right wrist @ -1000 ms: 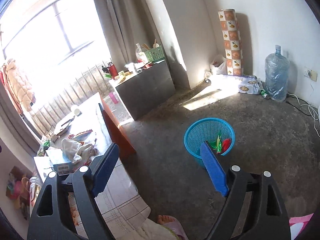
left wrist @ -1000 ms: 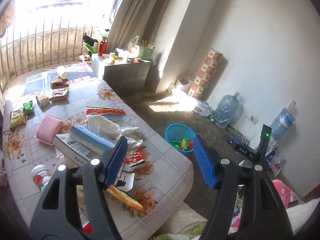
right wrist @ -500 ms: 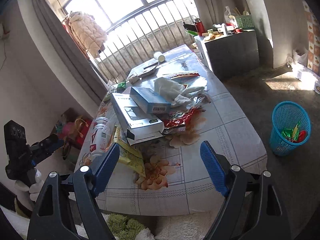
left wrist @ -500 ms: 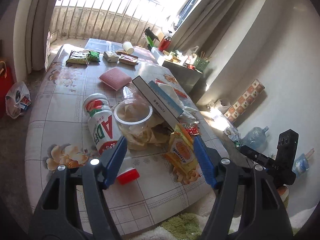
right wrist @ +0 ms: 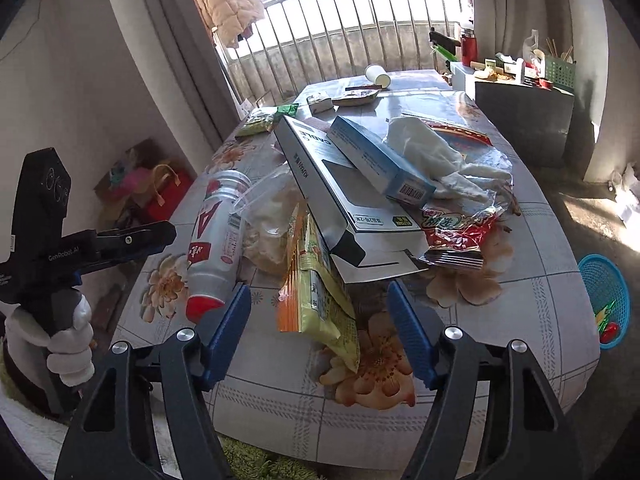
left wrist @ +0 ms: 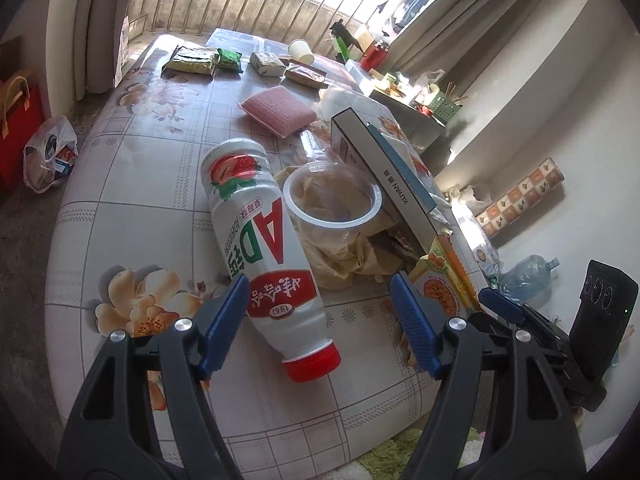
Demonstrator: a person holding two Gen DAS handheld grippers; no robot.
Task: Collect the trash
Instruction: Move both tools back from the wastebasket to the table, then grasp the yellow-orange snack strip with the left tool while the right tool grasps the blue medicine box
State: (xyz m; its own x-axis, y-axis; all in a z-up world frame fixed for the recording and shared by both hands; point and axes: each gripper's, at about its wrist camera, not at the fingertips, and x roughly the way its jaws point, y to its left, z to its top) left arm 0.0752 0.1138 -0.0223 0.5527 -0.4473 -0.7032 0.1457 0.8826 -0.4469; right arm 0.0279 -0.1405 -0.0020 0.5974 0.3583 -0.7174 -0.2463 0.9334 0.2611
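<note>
From your left wrist, your left gripper (left wrist: 320,312) gapes over a glossy plastic AD drink bottle (left wrist: 260,248) lying on the tiled surface (left wrist: 132,184).

From your right wrist, your right gripper (right wrist: 320,320) spreads before a crinkled yellow snack packet (right wrist: 316,280); the blue mesh basket (right wrist: 604,300) stands on the floor.

Both tools match: the left gripper (left wrist: 320,312) and the right gripper (right wrist: 320,316) each show black plastic arms with triangular cut-outs, silver round rivets and ribbed blue finger pads (left wrist: 412,328). Seen from the right wrist, the left tool's black body reads "GenRobot.AI" in pale lettering, gripped by a white knitted glove (right wrist: 66,344).
</note>
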